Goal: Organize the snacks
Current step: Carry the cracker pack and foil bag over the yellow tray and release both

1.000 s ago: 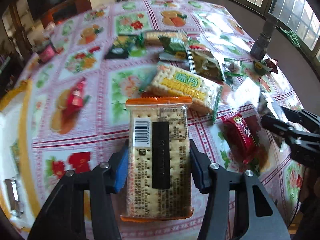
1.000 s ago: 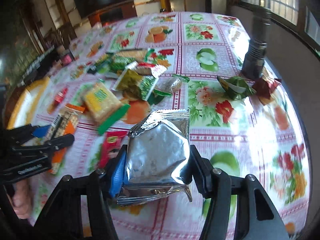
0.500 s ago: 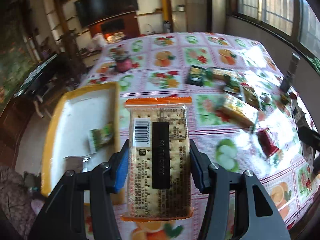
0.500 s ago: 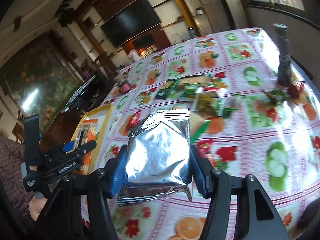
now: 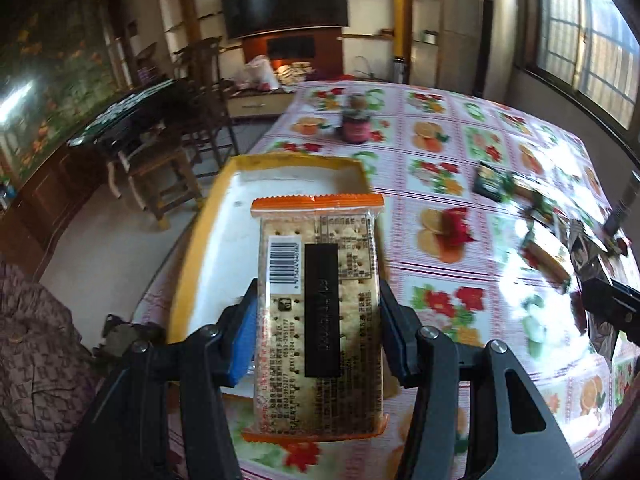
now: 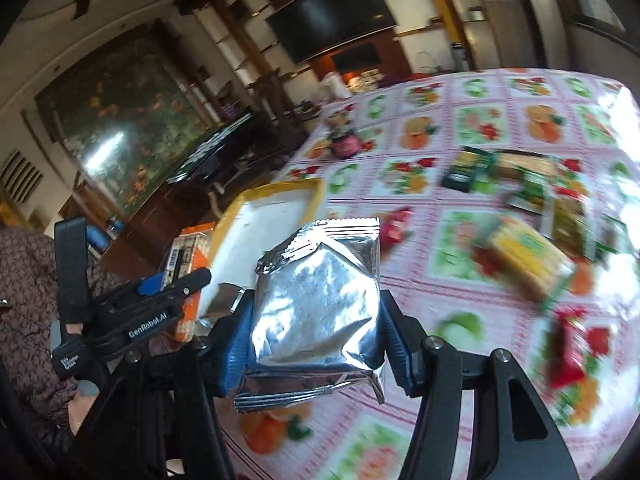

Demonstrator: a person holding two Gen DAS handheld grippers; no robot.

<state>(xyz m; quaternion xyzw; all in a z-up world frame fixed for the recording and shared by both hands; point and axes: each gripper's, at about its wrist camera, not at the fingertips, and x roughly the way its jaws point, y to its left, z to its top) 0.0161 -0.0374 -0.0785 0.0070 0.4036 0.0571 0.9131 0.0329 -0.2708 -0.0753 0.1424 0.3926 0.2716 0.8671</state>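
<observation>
My left gripper [image 5: 316, 332] is shut on an orange-edged cracker pack [image 5: 320, 300], held above the near part of the yellow-rimmed white tray [image 5: 224, 188]. My right gripper [image 6: 316, 340] is shut on a silver foil pouch [image 6: 316, 300], held above the table just right of the tray [image 6: 308, 188]. In the right wrist view the left gripper [image 6: 176, 284] with its cracker pack [image 6: 188, 256] hovers at the tray's left side. Loose snacks lie on the floral tablecloth: a yellow cracker pack [image 6: 528, 256], red packets [image 6: 568, 352], dark green packets [image 6: 468, 172].
A small dark red jar [image 5: 356, 124] stands on the far part of the table. Wooden chairs [image 5: 160, 176] and a dark side table stand left of the table. The table's left edge runs beside the tray. A person's patterned sleeve [image 5: 36, 352] is at lower left.
Both grippers have swung left from the snack pile toward the tray, each keeping its snack. The tray has come under the left gripper.
</observation>
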